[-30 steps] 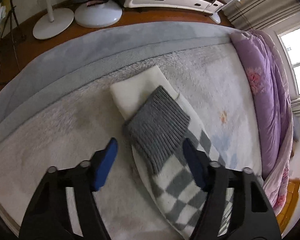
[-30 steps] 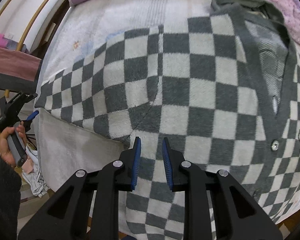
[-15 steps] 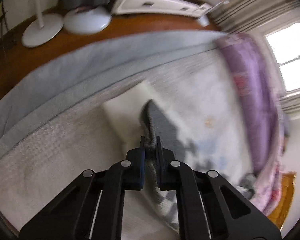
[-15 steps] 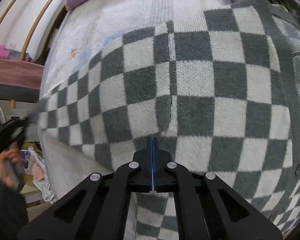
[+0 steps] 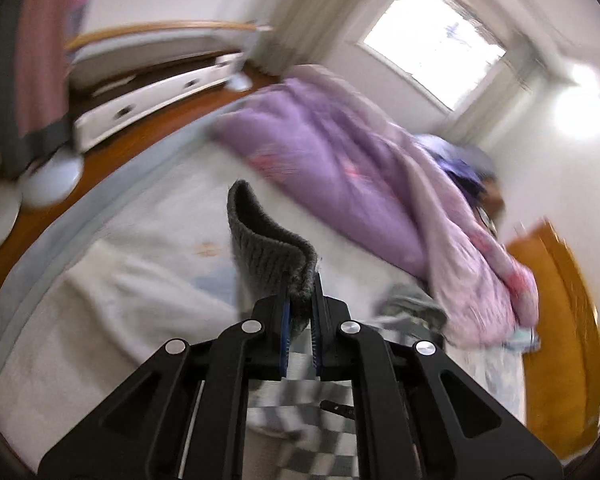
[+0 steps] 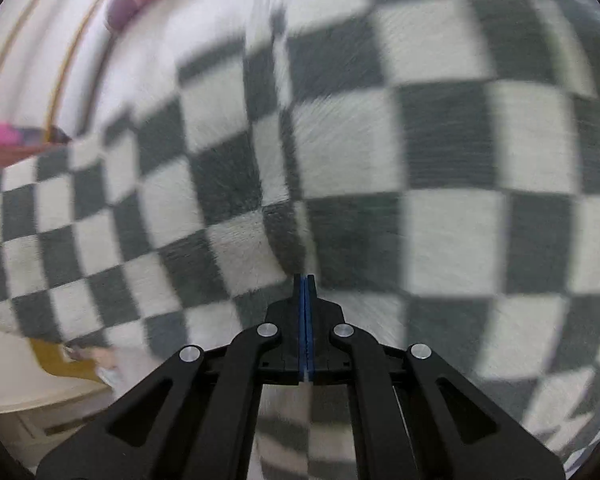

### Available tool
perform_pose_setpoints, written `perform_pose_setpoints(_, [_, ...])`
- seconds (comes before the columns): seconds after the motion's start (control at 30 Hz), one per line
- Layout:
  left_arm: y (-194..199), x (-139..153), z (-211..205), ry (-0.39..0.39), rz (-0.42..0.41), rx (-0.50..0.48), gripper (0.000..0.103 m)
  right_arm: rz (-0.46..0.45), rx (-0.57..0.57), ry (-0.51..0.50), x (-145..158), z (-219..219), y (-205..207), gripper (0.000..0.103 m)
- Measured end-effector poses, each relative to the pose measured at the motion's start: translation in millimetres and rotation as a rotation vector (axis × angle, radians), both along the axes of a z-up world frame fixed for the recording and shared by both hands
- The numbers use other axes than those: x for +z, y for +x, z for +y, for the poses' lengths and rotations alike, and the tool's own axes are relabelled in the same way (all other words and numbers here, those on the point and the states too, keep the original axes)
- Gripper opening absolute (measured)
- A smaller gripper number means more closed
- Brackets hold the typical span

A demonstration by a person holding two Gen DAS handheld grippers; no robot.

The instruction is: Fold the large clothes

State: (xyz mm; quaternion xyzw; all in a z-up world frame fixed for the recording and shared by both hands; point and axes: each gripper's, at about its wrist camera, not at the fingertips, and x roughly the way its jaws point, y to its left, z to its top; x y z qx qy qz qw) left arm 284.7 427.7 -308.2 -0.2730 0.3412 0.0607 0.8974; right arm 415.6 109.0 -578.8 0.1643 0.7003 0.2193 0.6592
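Cardigan (image 6: 380, 140) on the bed (image 5: 112, 280): cuff (image 5: 268, 252) now lifted, both fingers clamped.
Left gripper (image 5: 300, 300) had closed on the cuff and risen; right gripper (image 6: 304, 284) had sunk, pinched shut at the checked knit.

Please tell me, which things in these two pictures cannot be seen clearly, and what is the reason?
- Left wrist view: the sleeve below the grey cuff hides behind the left gripper.
- Right wrist view: whether the right gripper pinches the checkered sweater is unclear; its pads look pressed together.
- Both views are motion-blurred.
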Motion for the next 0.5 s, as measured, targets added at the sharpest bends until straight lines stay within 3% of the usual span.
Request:
perform_pose_setpoints(0.1, [33.4, 8.0, -88.2, 0.035, -0.035, -0.124, 0.008, -0.041, -0.081, 0.062, 28.3, -71.6, -9.9, 0.001])
perform_pose_setpoints(0.23, [73.8, -16.4, -201.5, 0.015, -0.020, -0.254, 0.008, -0.103, -0.175, 0.003, 48.2, -189.7, -28.6, 0.001])
perform_pose_setpoints(0.3, [96.5, -43.6, -264.9, 0.021, 0.019, -0.300, 0.008, -0.132, -0.232, -0.069, 54.3, -265.5, -38.5, 0.001])
perform_pose_setpoints(0.4, [123.7, -93.1, -335.4, -0.005, 0.092, -0.347, 0.008, -0.142, -0.325, -0.154, 54.8, -360.7, -58.3, 0.001])
perform_pose_setpoints(0.5, [140.7, -140.6, -399.7, 0.025, 0.169, -0.392, 0.008, -0.144, -0.454, -0.229, 58.7, -459.4, -79.1, 0.001])
